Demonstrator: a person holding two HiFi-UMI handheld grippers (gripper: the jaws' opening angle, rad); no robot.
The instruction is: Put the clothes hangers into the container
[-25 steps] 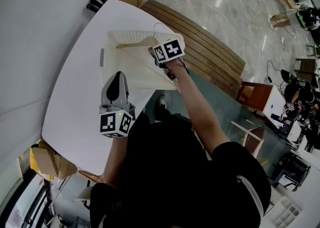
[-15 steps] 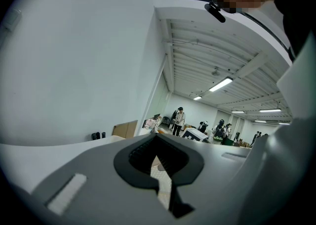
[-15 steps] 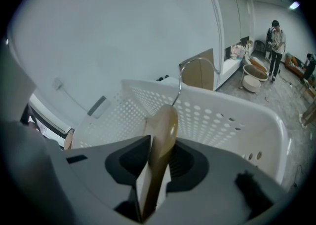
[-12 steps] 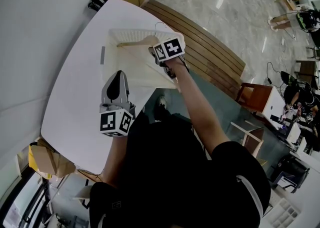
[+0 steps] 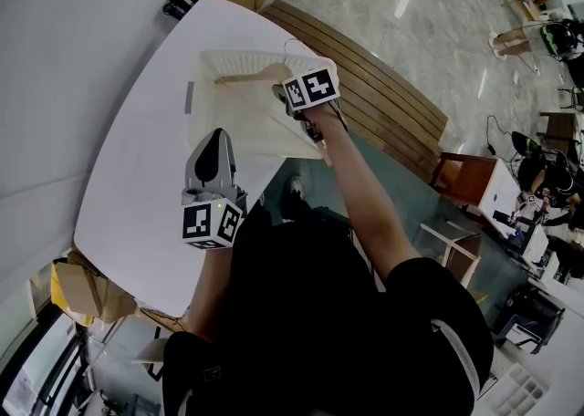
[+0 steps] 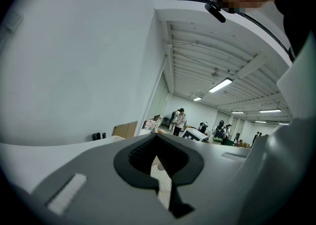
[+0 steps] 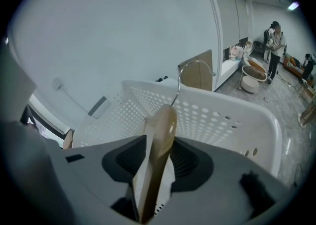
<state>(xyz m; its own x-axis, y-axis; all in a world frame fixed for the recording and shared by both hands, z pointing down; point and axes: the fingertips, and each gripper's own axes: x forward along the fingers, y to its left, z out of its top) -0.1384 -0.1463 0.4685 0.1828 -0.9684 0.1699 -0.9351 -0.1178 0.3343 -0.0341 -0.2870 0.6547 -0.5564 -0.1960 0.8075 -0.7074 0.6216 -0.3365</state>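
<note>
My right gripper, at the lower centre of its own view, has just been opening its jaws. They stand apart, with the wooden clothes hanger on edge between them. Its metal hook rises past the rim of the white perforated basket across the middle of the frame. In the head view the basket sits upper centre on the white table. My left gripper, left of centre, is closed and empty beside the basket.
</note>
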